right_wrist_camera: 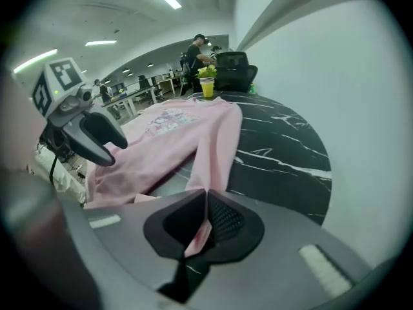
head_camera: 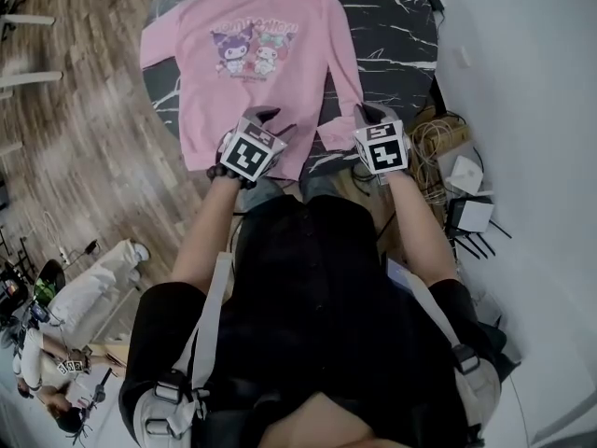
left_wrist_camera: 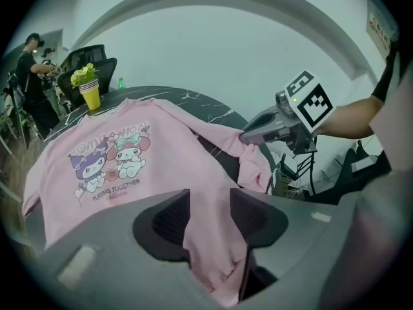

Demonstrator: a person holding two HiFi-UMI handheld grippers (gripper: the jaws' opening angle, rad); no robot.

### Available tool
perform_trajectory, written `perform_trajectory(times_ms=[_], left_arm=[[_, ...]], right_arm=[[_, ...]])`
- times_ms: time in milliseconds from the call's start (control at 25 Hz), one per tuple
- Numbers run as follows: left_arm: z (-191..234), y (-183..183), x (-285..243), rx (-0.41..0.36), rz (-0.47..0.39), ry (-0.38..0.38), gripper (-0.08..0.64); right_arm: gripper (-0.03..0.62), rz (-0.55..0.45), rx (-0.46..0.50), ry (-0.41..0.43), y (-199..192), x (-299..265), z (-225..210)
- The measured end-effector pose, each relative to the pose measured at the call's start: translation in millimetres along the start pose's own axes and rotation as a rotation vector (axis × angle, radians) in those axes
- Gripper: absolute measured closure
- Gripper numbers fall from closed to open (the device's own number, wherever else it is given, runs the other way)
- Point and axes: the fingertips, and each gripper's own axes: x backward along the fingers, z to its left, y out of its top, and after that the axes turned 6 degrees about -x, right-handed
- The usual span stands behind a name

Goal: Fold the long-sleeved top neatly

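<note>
A pink long-sleeved top [head_camera: 252,63] is laid flat, print up, on a dark marbled bench [head_camera: 401,26]. Its hem [left_wrist_camera: 206,250] is pinched between the fingers of the left gripper [left_wrist_camera: 210,215], and a sleeve cuff [right_wrist_camera: 197,237] is pinched in the tightly closed right gripper [right_wrist_camera: 206,215]. No fold appears to be made yet, so all the folding seems left

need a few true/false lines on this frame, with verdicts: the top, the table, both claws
1. The top lies print side up on the table. True.
2. The right claw is open and empty. False: it is shut on the end of a sleeve.
3. A yellow cup with greenery stands at the far side of the table. True.
4. The top is already folded in half. False: its body is spread flat and unfolded.
5. The left claw holds bunched cloth from the hem between its jaws. True.
</note>
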Motion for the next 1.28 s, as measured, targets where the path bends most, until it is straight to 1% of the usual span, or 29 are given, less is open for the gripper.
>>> perform_trajectory(times_ms=[240,360,480,640,760,880,1040,1200,1280], left_arm=[[-11.5,14.6,-10.5,-0.029,0.013,-0.037,0.354],[-12.1,17.8,-12.9,-0.037,0.035,-0.051,0.356],[-8.9,18.2,-19.7,-0.039,0.037,-0.051,0.356],[-5.9,19.7,-23.8,-0.042,0.053,-0.059,0.356],[-4.2,21.9,-25.4,-0.045,0.056,-0.064,0.356],[-3.7,22.5,-26.3,-0.053,0.058,-0.071,0.357],[-6.2,21.1,-27.4,-0.059,0.053,-0.081,0.357],[-12.1,21.5,-28.7,-0.070,0.043,-0.097,0.357],[-13.3,22.2,-27.1,-0.075,0.037,-0.100,0.357]], right_arm=[[0.580,0.002,-0.093,-0.114,-6.1,22.7,-83.6],[0.581,-0.005,-0.146,-0.162,-5.3,29.4,-122.4],[0.580,-0.008,-0.170,-0.193,-3.0,32.6,-151.6],[0.578,-0.010,-0.185,-0.221,-0.8,32.1,-178.4],[0.569,-0.036,-0.210,-0.235,0.6,32.0,-187.1],[0.493,-0.076,-0.220,-0.256,4.9,35.5,-189.0],[0.433,-0.137,-0.247,-0.246,10.5,46.4,-182.4],[0.431,-0.204,-0.216,-0.271,15.7,63.9,-168.3],[0.431,-0.225,-0.199,-0.247,16.6,67.1,-146.8]])
